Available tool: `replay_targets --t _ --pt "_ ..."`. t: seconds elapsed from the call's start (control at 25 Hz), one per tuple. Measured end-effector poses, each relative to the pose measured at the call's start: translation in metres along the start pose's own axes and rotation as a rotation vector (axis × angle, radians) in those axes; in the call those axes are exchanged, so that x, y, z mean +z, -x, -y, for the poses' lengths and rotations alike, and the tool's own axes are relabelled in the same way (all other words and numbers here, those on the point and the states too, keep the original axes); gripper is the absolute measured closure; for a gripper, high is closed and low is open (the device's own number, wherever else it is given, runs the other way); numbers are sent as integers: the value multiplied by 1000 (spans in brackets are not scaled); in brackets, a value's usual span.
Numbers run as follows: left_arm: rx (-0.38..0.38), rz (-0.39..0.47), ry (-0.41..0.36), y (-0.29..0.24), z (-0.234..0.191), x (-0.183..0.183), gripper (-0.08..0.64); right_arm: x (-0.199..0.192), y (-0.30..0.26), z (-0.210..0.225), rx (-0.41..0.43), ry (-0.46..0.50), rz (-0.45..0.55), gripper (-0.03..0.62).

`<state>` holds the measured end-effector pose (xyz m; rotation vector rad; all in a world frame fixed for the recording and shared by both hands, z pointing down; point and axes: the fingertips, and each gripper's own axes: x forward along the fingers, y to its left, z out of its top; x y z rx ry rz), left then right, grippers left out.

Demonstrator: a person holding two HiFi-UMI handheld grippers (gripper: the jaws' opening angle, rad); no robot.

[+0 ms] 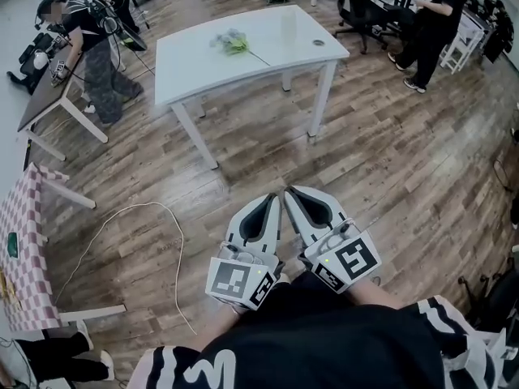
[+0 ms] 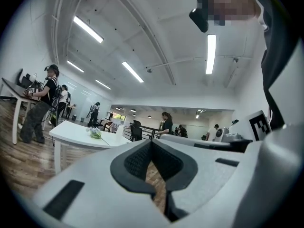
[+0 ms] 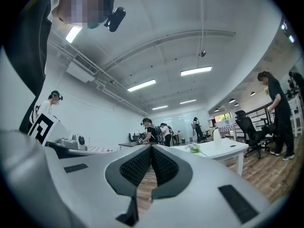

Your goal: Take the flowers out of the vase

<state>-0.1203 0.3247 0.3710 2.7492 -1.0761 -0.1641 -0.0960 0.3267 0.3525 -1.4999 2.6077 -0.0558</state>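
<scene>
A: So, where are the flowers (image 1: pixel 233 44)?

B: Upper middle of the head view, lying flat on the white table (image 1: pixel 195 71), with one stem trailing toward the lower right. They are out of the vase (image 1: pixel 289 24) — it stands upright near the table's far right corner, apart from them, pale and hard to make out.

A: And from the gripper views?

B: The left gripper view has the flowers (image 2: pixel 95 133) at middle left on the table (image 2: pixel 71 134). The right gripper view has the flowers (image 3: pixel 194 148) right of centre, and the vase (image 3: pixel 216 135) a little further right.

A: The grippers?

B: Both sit low in the centre of the head view, side by side over the wooden floor (image 1: pixel 381 160), tips close together and well short of the table. The left gripper (image 1: pixel 273 197) has its jaws pressed together with nothing between them; its own view shows the left gripper (image 2: pixel 151 142) with pads meeting at the tip. The right gripper (image 1: pixel 289 191) is the same — in its own view the right gripper (image 3: pixel 151 147) is closed and empty.

A: Anything else?

B: A small dark disc (image 1: pixel 318 42) lies near the table's right edge. A white cable (image 1: pixel 122 217) loops on the floor at lower left, beside a checked table (image 1: pixel 28 233). One person (image 1: pixel 89 47) bends over a dark desk (image 1: pixel 45 96) at upper left; another person (image 1: pixel 434 23) stands at upper right near a black chair (image 1: pixel 357 6).
</scene>
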Motion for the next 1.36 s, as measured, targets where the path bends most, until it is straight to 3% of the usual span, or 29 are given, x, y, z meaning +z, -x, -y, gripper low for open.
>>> replay_targets --t 0.4,0.84,1.36 --pt "24 39 5 1 -2 5 555 4 18 1 -13 65 8 574" --pt "-28 13 -22 -5 18 0 555 8 25 7 -26 57 22 574" --pt "-14 17 -2 2 11 1 555 9 25 -1 -21 61 22 574"
